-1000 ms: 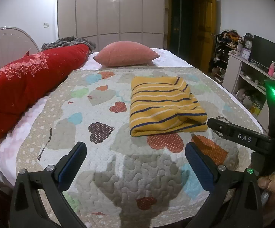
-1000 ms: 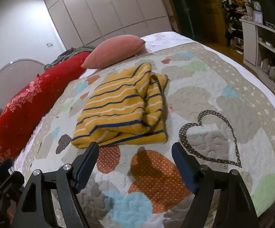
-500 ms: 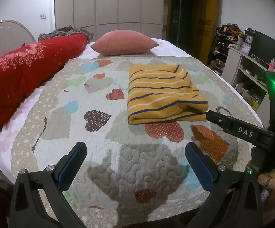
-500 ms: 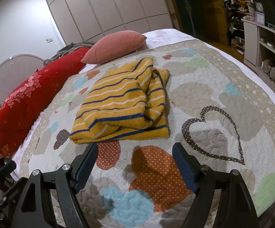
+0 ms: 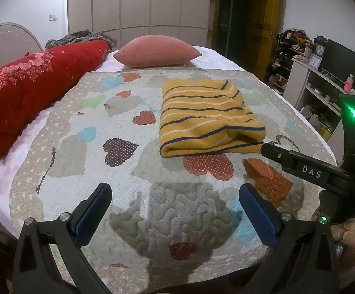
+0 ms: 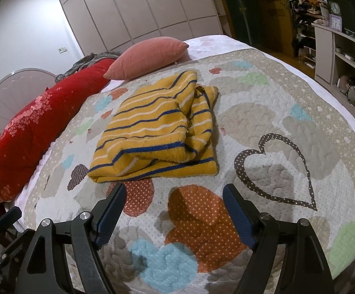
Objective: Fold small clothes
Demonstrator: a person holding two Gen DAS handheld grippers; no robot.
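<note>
Left wrist view first: striped yellow garment [image 5: 206, 120] lies folded on the heart-patterned quilt [image 5: 118, 181], at about one o'clock from the left gripper [image 5: 175, 210] and well apart from it, long axis running away toward the pink pillow [image 5: 156, 51]. The left gripper's jaws stand wide apart with nothing between them, only bare quilt. At three o'clock the other tool juts in, its tip just beside the garment's near right corner.

Right wrist view: the same garment [image 6: 157, 129] sits at about eleven o'clock from the right gripper [image 6: 175, 210], its thick folded edge facing the jaws, its length slanting away up and to the right. The left fingertip [image 6: 118, 196] is near that front edge but not touching it. These jaws are also spread wide and hold nothing. By my reading the right hand is the nearer one, and the bundle looks already folded; any next grasp would take the near edge.
</note>
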